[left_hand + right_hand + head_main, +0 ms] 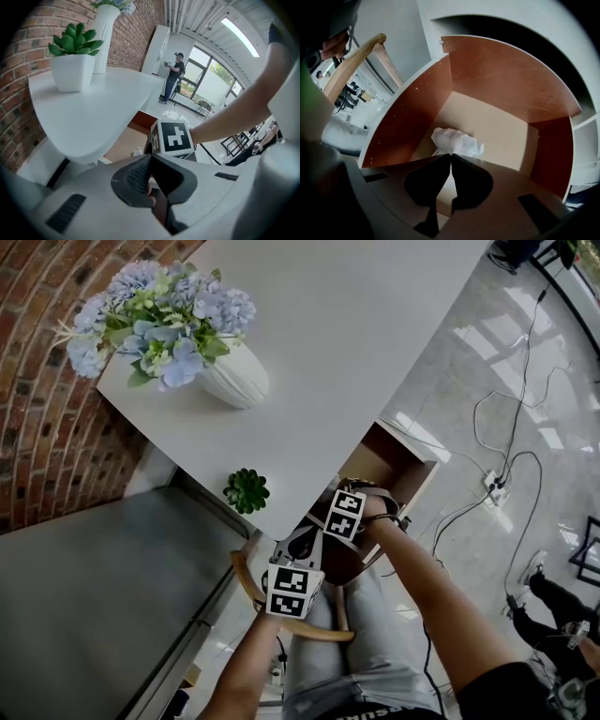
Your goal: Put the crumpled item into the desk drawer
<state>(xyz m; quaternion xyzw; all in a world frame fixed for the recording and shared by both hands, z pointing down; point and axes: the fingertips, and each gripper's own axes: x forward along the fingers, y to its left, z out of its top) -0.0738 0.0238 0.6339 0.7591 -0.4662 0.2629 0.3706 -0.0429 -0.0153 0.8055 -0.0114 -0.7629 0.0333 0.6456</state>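
Note:
The crumpled item is a white wad of paper (pixel 457 142) low inside the open desk drawer (pixel 423 108), over its pale floor. My right gripper (pixel 451 155) is shut on the wad's near edge, and the paper sticks out past the tips. In the head view the drawer (pixel 424 461) stands pulled out from under the white desk (pixel 356 352), and the right gripper (pixel 354 491) reaches into it; the paper is hidden there. My left gripper (pixel 302 545) hangs just behind, above the lap, shut with nothing in it (pixel 151 157).
A white vase of blue flowers (pixel 234 376) and a small potted succulent (pixel 247 490) stand on the desk near its edge. A wooden chair back (pixel 281 624) curves round the lap. Cables and a power strip (pixel 494 484) lie on the floor. A person (pixel 176 70) stands far off.

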